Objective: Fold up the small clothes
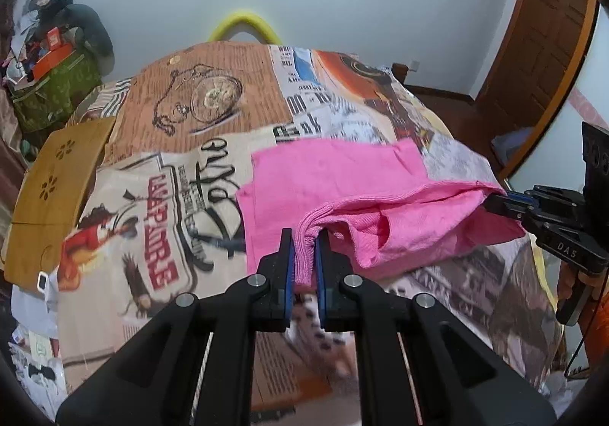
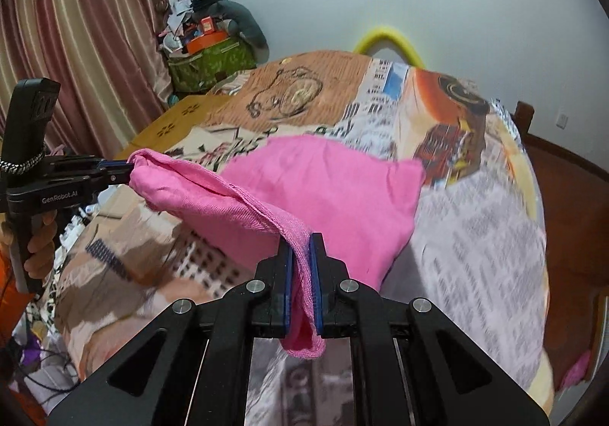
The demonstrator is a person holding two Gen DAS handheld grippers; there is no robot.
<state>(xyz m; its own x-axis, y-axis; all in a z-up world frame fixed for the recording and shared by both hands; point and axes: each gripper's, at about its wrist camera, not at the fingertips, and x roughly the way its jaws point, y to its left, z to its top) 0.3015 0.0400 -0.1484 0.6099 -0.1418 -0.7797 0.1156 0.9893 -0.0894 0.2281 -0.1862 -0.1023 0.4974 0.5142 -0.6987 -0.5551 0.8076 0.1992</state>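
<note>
Wooden board: yellow-brown, with flower cut-outs; lies at the bed's 9 o'clock edge in the left wrist view.
Printed bedspread: newspaper and pocket-watch pattern; covers the bed under everything else.
Left gripper: at 6 o'clock in its own view; jaws narrow, pinching a ribbed hem of the cloth between blue pads. Seen from the right wrist at 9 o'clock, clamped on a bunched corner, with a hand on its handle.
Pink garment: far half lies flat on the bedspread; near edge is lifted and stretched between the two grippers, sagging in a fold at mid-span.
Right gripper: at 6 o'clock in its own view; jaws narrow, holding the hem, a short tail of cloth hanging below the pads. Seen from the left wrist at 3 o'clock, gripping the opposite corner.
Wooden door: brown, panelled, at 2 o'clock beyond the bed.
</note>
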